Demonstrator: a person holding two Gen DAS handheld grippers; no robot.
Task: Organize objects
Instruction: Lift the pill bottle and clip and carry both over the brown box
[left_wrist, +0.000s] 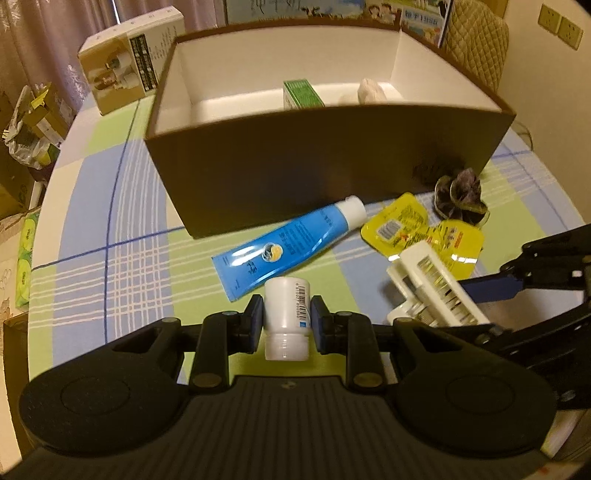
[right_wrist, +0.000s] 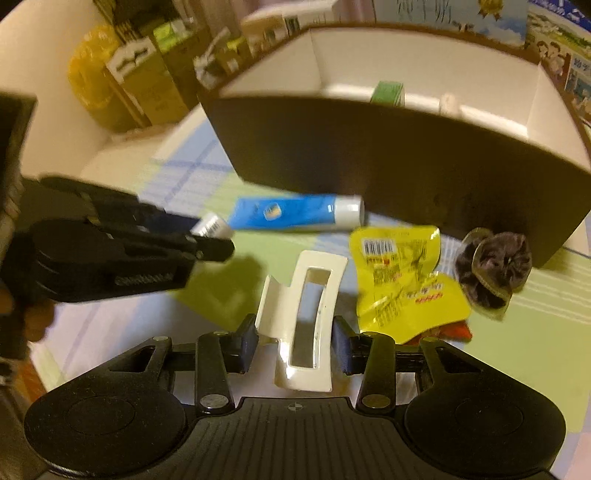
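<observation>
From the left wrist, the left hand-held gripper (left_wrist: 287, 321) pinches a small white plastic bottle with a barcode label (left_wrist: 287, 314) above the checked table (left_wrist: 122, 254), near a blue squeeze tube (left_wrist: 284, 245) lying before the open brown cardboard box (left_wrist: 295, 166).

From the right wrist, the right hand-held gripper (right_wrist: 294, 341) clamps a white plastic hair claw clip (right_wrist: 304, 317), beside yellow sachets (right_wrist: 400, 278).

The table (left_wrist: 92, 206) wears a checked cloth of blue, green and white. Pink curtains (left_wrist: 40, 40) hang at the back left. Two sockets (left_wrist: 559, 23) sit on the cream wall (far right), beside a quilted chair (left_wrist: 476, 40).
</observation>
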